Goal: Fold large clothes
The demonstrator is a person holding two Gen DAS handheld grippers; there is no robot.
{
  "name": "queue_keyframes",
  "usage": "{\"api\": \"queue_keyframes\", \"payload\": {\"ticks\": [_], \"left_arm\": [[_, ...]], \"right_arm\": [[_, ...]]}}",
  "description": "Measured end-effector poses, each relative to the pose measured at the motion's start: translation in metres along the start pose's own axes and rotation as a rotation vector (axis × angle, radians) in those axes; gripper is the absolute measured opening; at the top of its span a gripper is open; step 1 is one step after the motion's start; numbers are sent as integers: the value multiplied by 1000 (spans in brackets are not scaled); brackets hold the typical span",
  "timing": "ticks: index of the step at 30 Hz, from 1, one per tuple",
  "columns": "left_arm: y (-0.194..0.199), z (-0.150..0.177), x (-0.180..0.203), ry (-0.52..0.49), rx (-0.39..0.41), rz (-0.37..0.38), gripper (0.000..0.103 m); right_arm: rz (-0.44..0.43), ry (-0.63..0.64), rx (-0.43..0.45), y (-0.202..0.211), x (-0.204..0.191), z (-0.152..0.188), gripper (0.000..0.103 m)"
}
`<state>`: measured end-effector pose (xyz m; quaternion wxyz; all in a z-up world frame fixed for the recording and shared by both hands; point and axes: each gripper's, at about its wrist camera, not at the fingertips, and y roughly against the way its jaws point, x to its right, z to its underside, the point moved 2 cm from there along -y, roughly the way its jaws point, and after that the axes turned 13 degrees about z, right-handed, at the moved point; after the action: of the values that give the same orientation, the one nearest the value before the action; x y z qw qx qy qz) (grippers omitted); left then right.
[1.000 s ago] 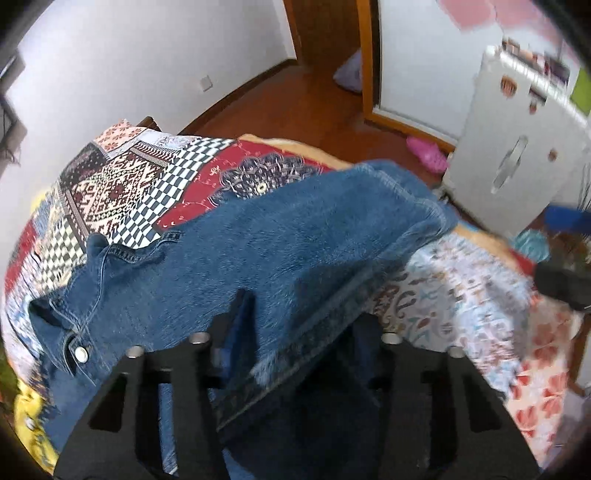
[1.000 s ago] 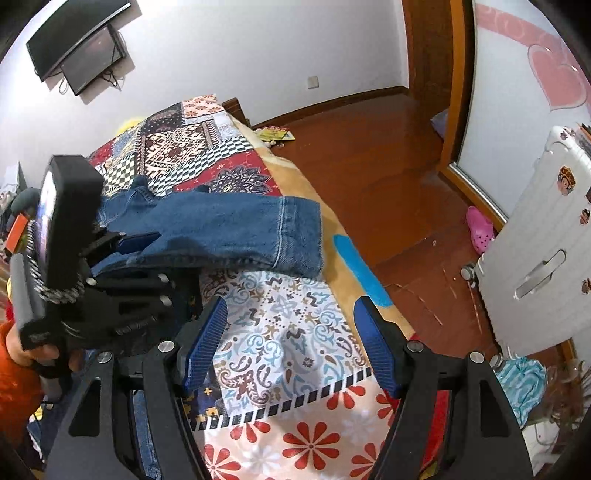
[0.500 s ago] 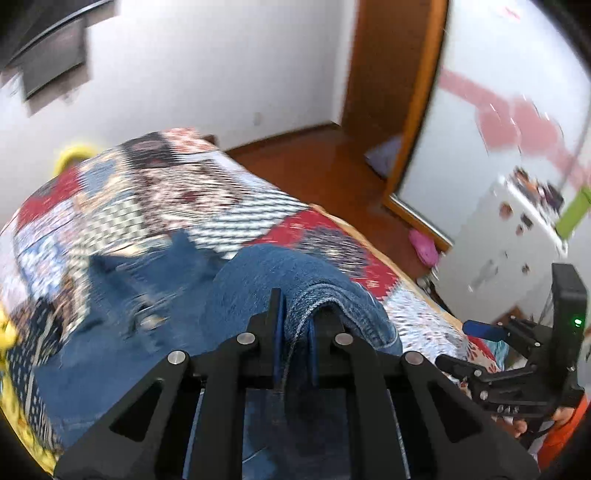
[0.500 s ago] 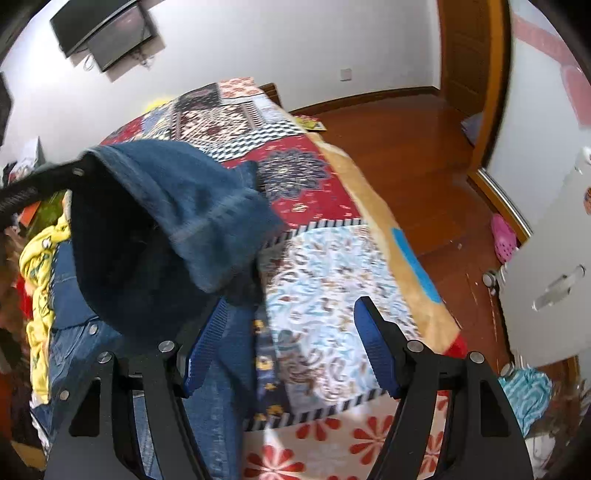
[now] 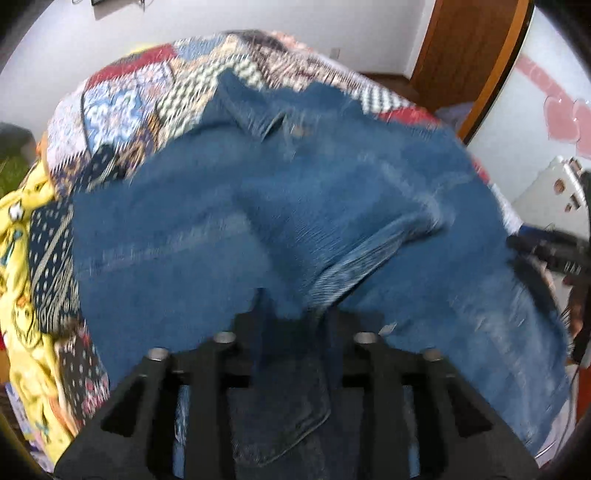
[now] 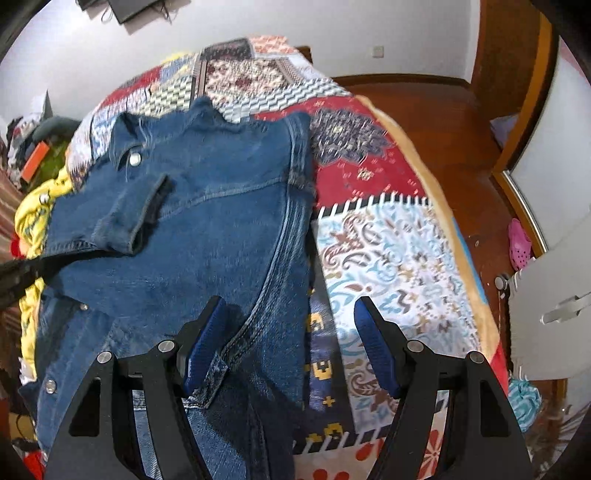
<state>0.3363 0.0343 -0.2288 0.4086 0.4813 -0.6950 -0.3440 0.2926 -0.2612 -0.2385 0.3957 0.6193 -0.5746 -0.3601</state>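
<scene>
A blue denim jacket (image 6: 207, 221) lies on the patchwork bedspread (image 6: 369, 177), collar at the far end, one sleeve folded across its front with the cuff (image 6: 144, 218) on the left side. My left gripper (image 5: 295, 314) is shut on the sleeve's denim (image 5: 369, 254) and holds it over the jacket body (image 5: 221, 221). My right gripper (image 6: 291, 332) is open and empty, low over the jacket's right edge (image 6: 291, 236), its blue pads (image 6: 203, 339) either side of the seam.
A yellow garment (image 6: 33, 214) lies at the bed's left side, also in the left wrist view (image 5: 22, 258). Wooden floor (image 6: 443, 122), a pink shoe (image 6: 519, 243) and a white cabinet (image 6: 554, 295) are to the right of the bed. A wall TV (image 6: 136, 7) hangs behind.
My left gripper has carried the sleeve from the right side over across the jacket's front to the left. My right gripper stayed open and moved in over the jacket's right edge.
</scene>
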Motion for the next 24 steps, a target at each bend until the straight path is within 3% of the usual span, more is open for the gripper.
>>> {"api": "queue_keyframes", "payload": {"ticks": [2, 6, 11, 13, 18, 21, 24], "left_arm": [[0, 9, 0, -13, -4, -22, 53], [7, 9, 14, -87, -3, -100, 58], [15, -4, 43, -230, 54, -128, 69], [11, -13, 53, -271, 61, -128, 69], [-27, -32, 77, -365, -7, -136, 69], [-53, -36, 83, -384, -52, -166, 69], [-67, -41, 87, -408, -48, -182, 69]], "right_arm": [[8, 16, -13, -3, -3, 3, 68], [22, 21, -20, -1, -4, 4, 68], [5, 15, 9, 14, -4, -1, 68], [1, 18, 28, 20, -7, -3, 68], [-20, 22, 67, 34, -11, -6, 68], [-25, 28, 72, 34, -14, -8, 68], [-8, 38, 70, 32, -16, -10, 69]]}}
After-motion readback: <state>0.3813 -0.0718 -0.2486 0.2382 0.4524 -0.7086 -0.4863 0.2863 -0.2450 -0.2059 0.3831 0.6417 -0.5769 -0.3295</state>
